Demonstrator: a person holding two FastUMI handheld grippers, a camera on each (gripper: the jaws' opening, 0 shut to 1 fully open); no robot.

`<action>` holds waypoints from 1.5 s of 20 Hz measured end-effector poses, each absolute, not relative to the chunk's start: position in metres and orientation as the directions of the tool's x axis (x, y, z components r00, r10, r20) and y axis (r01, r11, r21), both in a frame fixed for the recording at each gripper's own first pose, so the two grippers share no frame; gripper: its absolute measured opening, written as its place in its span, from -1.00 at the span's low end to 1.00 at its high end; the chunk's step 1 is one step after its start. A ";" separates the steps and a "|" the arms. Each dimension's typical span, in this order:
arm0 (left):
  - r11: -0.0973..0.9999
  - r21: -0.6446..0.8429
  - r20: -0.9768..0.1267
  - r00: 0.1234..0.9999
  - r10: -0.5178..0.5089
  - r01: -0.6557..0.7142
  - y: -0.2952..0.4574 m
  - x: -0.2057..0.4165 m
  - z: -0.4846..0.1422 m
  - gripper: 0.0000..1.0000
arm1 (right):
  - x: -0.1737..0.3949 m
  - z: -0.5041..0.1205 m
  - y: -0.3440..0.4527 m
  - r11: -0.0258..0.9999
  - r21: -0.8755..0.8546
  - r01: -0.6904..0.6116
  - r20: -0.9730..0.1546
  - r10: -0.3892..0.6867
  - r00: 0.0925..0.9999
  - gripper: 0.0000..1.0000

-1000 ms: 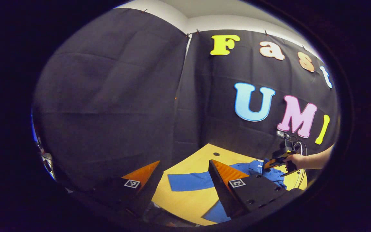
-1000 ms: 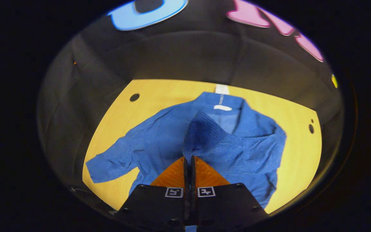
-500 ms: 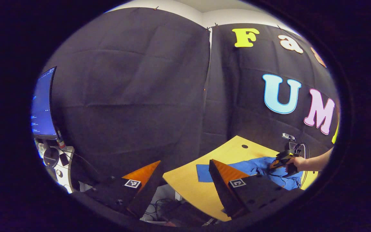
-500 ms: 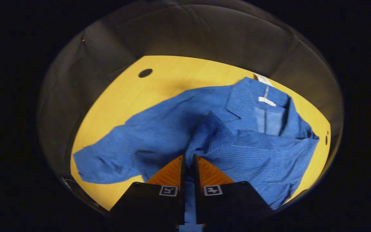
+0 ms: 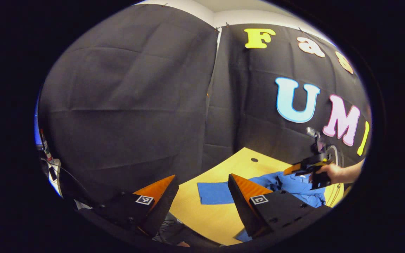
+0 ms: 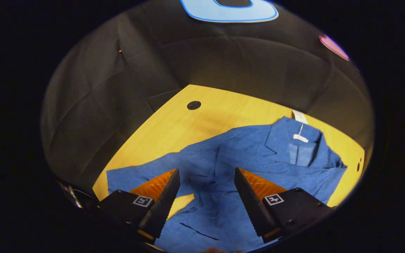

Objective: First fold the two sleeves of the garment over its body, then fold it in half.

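Note:
A blue shirt (image 6: 258, 158) lies on the yellow table (image 6: 174, 123), collar and white label (image 6: 300, 137) toward the far right. One sleeve lies folded across the body; the other sleeve (image 6: 128, 177) stretches out flat to the left. My right gripper (image 6: 206, 172) hovers open just above the shirt's middle, holding nothing. In the left gripper view, my left gripper (image 5: 202, 177) is open and empty, off the table's near corner, with the outstretched sleeve (image 5: 213, 193) lying ahead between its fingers. Farther off, a hand (image 5: 330, 172) holds the right gripper (image 5: 288, 171) over the shirt.
The table has a round cable hole (image 6: 193, 104) near its far left corner and small holes (image 6: 359, 165) at the right edge. Black cloth walls close in behind the table. Cables and equipment (image 5: 49, 165) sit beyond the table's left side.
My right gripper opened and let go of the sleeve, which now lies across the shirt's body, then rose a little. The left gripper swung slightly but stayed open beside the table.

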State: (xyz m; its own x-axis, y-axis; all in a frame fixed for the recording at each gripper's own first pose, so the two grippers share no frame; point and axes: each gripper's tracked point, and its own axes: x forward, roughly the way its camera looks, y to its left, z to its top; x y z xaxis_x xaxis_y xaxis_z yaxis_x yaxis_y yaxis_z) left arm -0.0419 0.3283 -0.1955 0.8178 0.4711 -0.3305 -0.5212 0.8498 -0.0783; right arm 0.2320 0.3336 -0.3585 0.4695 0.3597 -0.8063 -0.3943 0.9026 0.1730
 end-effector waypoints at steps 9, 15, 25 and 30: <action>0.884 -0.052 -0.644 0.693 0.326 -0.464 0.362 0.038 -0.333 0.70 | 0.147 -0.219 0.291 0.832 0.105 -0.545 -0.627 0.480 0.614 0.97; 0.884 -0.060 -0.720 0.633 0.284 -0.464 0.366 0.056 -0.371 0.70 | 0.134 -0.196 0.201 0.912 0.119 -0.393 -0.634 0.375 0.677 0.99; 0.912 0.005 -0.716 0.635 0.289 -0.409 0.374 0.078 -0.385 -0.12 | 0.117 -0.186 0.145 0.954 0.179 -0.240 -0.640 0.298 0.708 0.98; 0.820 -0.265 -0.781 0.612 0.125 -0.507 0.371 0.095 -0.376 -1.00 | 0.102 -0.185 0.136 0.957 0.174 -0.233 -0.645 0.290 0.707 0.98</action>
